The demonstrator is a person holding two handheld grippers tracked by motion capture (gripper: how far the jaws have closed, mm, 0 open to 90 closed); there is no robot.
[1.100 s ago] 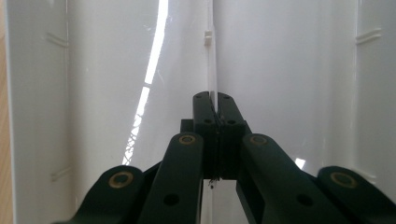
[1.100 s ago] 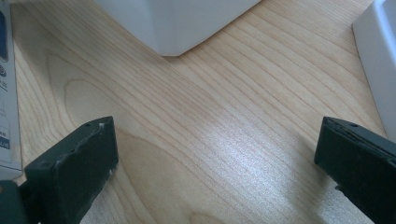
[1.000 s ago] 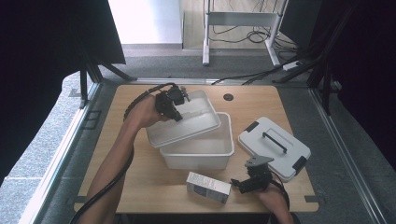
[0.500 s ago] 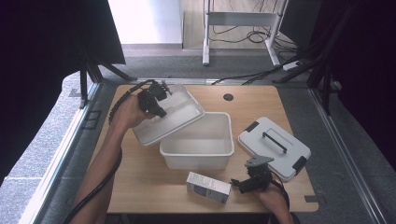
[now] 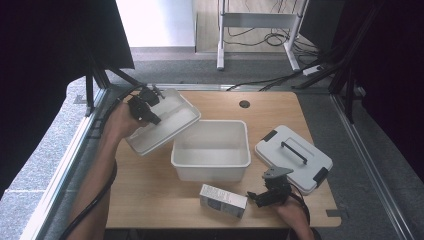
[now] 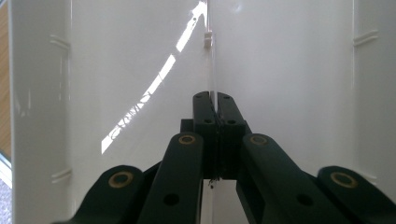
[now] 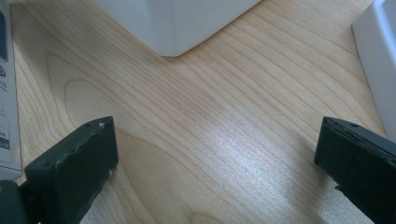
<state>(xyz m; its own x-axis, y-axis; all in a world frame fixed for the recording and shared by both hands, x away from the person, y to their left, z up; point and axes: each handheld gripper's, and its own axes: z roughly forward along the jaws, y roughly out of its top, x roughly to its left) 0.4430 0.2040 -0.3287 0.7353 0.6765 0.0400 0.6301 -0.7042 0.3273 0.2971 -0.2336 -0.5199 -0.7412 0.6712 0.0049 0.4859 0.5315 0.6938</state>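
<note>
A person's left gripper (image 5: 145,106) holds a white tray (image 5: 165,125) tilted above the table's (image 5: 150,200) left side, beside an open white tub (image 5: 211,150). A grey lid (image 5: 293,156) with a black handle lies to the right. The right gripper (image 5: 260,196) rests near a small box (image 5: 223,200) at the front edge.

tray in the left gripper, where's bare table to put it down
The tray hangs over the widest bare patch: the left part of the table, between the left edge and the tub, down to the small box. A narrower strip runs behind the tub around the round hole. The right side is crowded by the lid and right gripper.
</note>
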